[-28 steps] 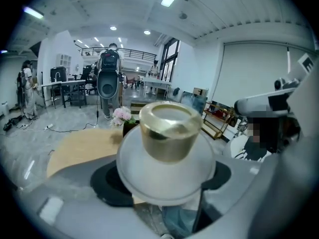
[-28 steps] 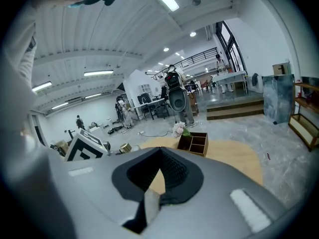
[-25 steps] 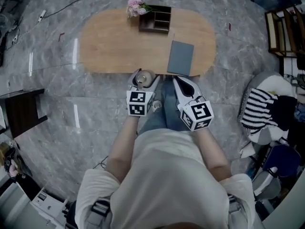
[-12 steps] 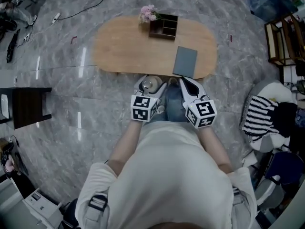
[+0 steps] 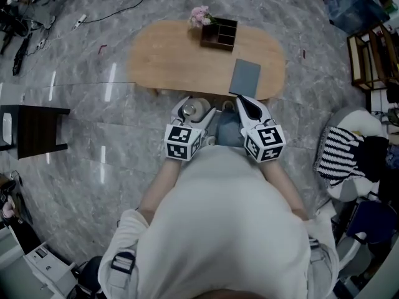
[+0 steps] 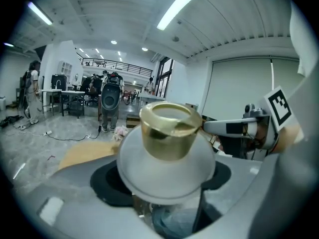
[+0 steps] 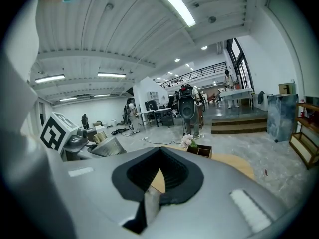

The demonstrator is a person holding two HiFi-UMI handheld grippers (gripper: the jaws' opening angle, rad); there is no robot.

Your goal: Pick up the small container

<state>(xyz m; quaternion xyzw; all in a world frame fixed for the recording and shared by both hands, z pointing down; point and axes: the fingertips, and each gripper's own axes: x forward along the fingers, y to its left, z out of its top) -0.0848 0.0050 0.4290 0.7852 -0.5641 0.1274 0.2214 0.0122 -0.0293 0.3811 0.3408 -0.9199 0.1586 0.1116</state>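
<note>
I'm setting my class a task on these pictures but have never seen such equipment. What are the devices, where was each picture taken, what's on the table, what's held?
A person holds a two-jaw gripper in each hand; the patterned cubes belong to them. One picture comes from a head camera looking down, the other two from cameras on the grippers. The table carries a grey book, a dark compartment box and pink flowers. The left gripper clamps a small container, white with a gold cap, off the table. The right gripper is shut, empty.

light: bright ceiling strips (image 6: 174,6) | glare: streaks on floor (image 5: 109,80) | edges: fisheye bending, dark vignette
</note>
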